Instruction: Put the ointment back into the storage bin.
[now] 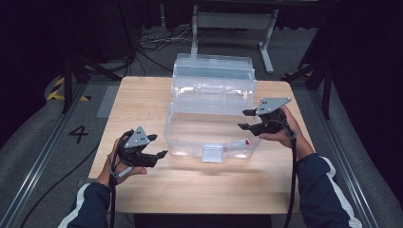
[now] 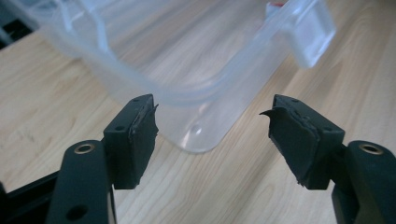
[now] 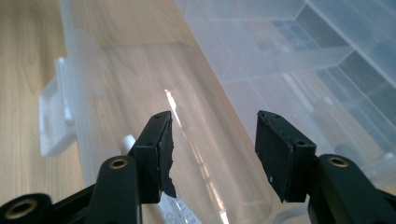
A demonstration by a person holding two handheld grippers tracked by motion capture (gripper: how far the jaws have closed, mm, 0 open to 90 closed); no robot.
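Clear plastic box [image 1: 209,128] sits mid desk [image 1: 142,99], lid flipped up at far side, glossy see-through walls, rounded corners, chunky frosted latch [image 1: 212,153] on near edge. Small white tube with red end [image 1: 237,142] lying inside, near right corner. Desk pale wood grain, matte. Left tool [image 1: 157,145] off box's left corner, jaws apart, nothing gripped. Right tool [image 1: 246,119] over right rim, jaws apart too, empty. Pads black rubber, ragged edges.
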